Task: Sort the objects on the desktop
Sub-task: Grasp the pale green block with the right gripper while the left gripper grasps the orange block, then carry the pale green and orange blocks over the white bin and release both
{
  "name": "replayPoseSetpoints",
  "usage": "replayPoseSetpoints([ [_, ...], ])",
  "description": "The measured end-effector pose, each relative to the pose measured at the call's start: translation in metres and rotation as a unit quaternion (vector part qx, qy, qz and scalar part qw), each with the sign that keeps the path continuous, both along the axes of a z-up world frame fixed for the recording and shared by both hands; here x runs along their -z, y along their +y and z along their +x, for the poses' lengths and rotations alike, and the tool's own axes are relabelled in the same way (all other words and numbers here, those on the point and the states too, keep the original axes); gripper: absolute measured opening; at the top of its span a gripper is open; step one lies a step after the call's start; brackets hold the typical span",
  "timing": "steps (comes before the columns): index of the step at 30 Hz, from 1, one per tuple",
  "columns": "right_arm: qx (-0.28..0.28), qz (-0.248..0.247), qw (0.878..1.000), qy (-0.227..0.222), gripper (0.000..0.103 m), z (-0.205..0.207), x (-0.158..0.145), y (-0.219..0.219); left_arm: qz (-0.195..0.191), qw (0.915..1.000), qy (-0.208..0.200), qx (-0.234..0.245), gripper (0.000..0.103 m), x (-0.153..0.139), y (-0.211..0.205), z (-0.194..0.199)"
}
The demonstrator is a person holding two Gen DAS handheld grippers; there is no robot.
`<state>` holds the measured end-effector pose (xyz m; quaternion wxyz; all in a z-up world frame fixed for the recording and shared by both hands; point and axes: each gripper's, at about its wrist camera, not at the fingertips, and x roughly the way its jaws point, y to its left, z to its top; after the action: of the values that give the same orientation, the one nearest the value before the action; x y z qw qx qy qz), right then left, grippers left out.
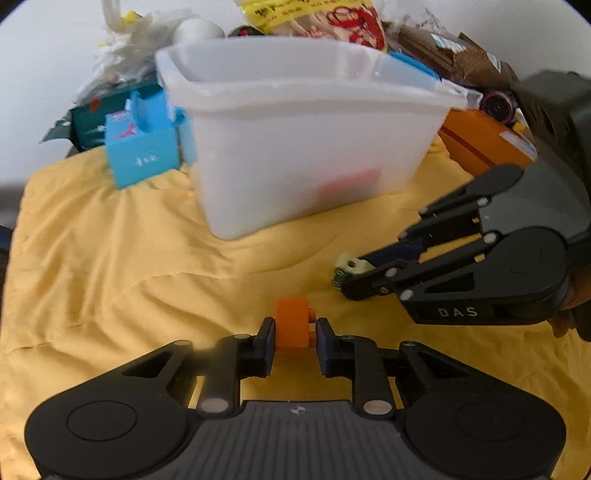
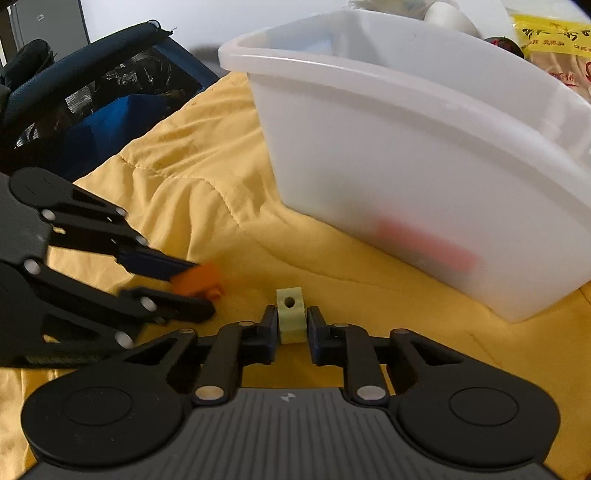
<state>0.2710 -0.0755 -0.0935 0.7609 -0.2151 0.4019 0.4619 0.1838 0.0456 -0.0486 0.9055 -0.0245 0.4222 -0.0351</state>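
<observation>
My left gripper (image 1: 295, 338) is shut on a small orange block (image 1: 292, 326) just above the yellow cloth (image 1: 110, 277). My right gripper (image 2: 291, 325) is shut on a pale green block with a round hole (image 2: 291, 314). In the left wrist view the right gripper (image 1: 341, 275) comes in from the right with the pale green block (image 1: 349, 265) at its tips. In the right wrist view the left gripper (image 2: 192, 286) comes in from the left with the orange block (image 2: 197, 280). A white translucent bin (image 1: 295, 147) stands behind both, with something red inside, blurred through its wall (image 2: 424, 243).
A light blue box (image 1: 142, 151) and a dark green box (image 1: 96, 118) lie left of the bin. An orange box (image 1: 480, 144), brown packets and snack bags (image 1: 314, 18) crowd behind and right. A dark blue chair (image 2: 92, 92) stands beyond the cloth's left edge.
</observation>
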Motion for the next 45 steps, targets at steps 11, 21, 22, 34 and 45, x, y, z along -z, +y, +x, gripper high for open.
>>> replayPoseSetpoints([
  [11,0.084,0.114,0.990,0.016,0.017,-0.013,-0.071,-0.072,-0.035,0.9986,-0.030,-0.027,0.026,-0.079,-0.004,-0.009],
  [21,0.159,0.149,0.976,-0.011,0.017,0.029,-0.139,-0.105,-0.018,0.9978,-0.049,-0.041,0.026,-0.130,0.015,0.021],
  [22,0.162,0.149,0.975,-0.015,0.017,0.034,-0.144,-0.106,-0.021,0.9977,-0.051,-0.040,0.026,-0.136,0.017,0.026],
  [34,0.159,0.143,0.976,-0.035,0.017,0.085,-0.198,-0.088,-0.014,0.9983,-0.048,-0.030,0.026,-0.194,0.038,0.095],
  [45,0.155,0.093,0.983,-0.011,0.017,0.137,-0.205,-0.054,-0.033,0.9989,-0.014,-0.031,0.026,-0.203,0.047,0.152],
])
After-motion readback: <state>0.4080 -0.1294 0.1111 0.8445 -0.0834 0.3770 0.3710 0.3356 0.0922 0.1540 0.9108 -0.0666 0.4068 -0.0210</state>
